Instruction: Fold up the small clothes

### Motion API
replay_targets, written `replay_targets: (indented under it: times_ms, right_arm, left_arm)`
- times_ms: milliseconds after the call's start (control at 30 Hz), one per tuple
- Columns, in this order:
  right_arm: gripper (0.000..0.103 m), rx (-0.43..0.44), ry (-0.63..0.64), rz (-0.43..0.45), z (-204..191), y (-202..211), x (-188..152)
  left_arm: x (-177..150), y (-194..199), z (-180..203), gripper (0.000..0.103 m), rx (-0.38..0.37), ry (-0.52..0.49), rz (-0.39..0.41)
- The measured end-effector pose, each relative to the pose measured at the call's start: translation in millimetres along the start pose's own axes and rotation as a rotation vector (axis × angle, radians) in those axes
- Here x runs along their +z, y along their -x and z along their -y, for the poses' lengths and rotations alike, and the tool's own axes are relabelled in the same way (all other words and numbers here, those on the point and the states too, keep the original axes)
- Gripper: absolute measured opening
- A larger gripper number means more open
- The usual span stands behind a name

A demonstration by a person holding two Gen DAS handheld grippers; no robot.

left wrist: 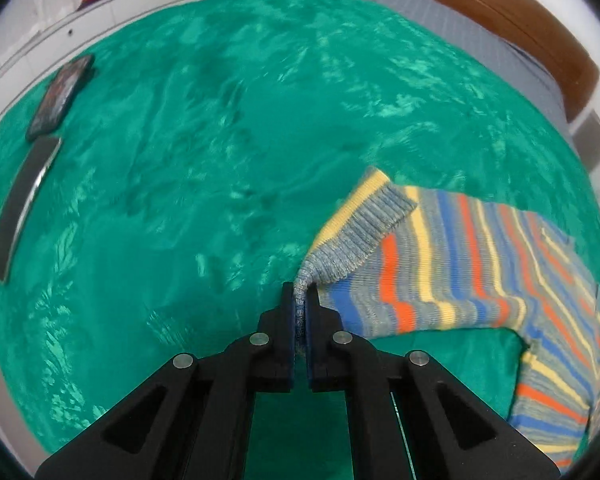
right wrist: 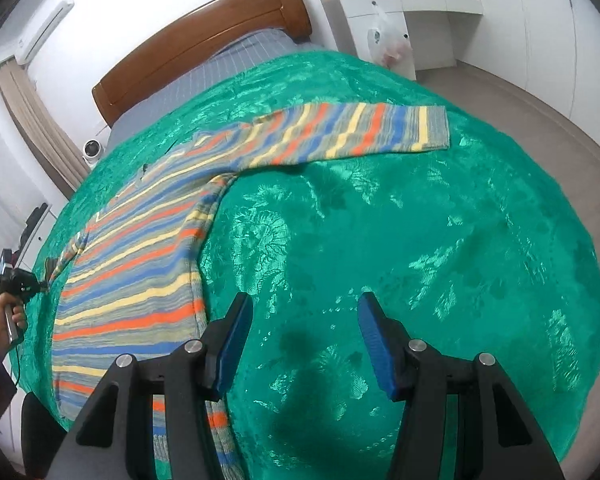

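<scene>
1. Left gripper (left wrist: 300,300): my fingers are pinched tight on the grey ribbed cuff (left wrist: 352,236) of the striped sweater (right wrist: 140,264), lifting that sleeve off the cover.
2. Right gripper (right wrist: 304,320): fingers spread wide, holding nothing, poised over bare green bedspread (right wrist: 440,220) just beside the sweater's hem.
3. Sweater body lies flat on the bedspread; far sleeve (right wrist: 340,132) stretches out toward the headboard (right wrist: 204,28).
4. Step judged: first sleeve fold. Next, I carry the cuff across the body.
</scene>
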State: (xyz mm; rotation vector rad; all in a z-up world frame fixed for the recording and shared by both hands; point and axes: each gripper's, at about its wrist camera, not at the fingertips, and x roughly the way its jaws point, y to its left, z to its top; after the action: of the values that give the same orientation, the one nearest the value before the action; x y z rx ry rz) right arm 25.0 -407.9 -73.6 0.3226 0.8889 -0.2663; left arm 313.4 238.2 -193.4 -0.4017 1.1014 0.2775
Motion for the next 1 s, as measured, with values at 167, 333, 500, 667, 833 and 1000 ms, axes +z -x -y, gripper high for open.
replay_targets:
  times_ms: [167, 333, 500, 667, 833, 1000]
  right_arm:
    - [0.055, -0.035, -0.030, 0.020, 6.0, 4.3, -0.2]
    - [0.055, -0.065, -0.057, 0.032, 11.8, 5.5, -0.3]
    - [0.055, -0.086, -0.066, 0.058, 12.3, 10.2, 0.0]
    - [0.065, -0.095, -0.075, 0.097, 12.2, 18.5, 3.7]
    - [0.070, -0.090, -0.063, 0.137, 4.2, 11.9, 14.6]
    - [0.072, -0.120, -0.043, 0.135, 3.4, -14.7, 15.7]
  left_arm:
    - [-5.8, -5.7, -11.1, 0.001, -0.013, 0.081, -0.015]
    - [-8.8, -4.9, -9.0, 0.001, -0.008, 0.058, -0.006]
    - [-14.0, 4.4, -23.0, 0.012, -0.048, 0.065, -0.011]
    - [-47.2, 53.3, -39.9, 0.086, -0.118, 0.001, 0.087]
    - [-99.8, 71.9, -46.9, 0.095, -0.219, -0.055, 0.103]
    - [-135.9, 53.6, -42.8, 0.098, -0.218, -0.123, 0.095]
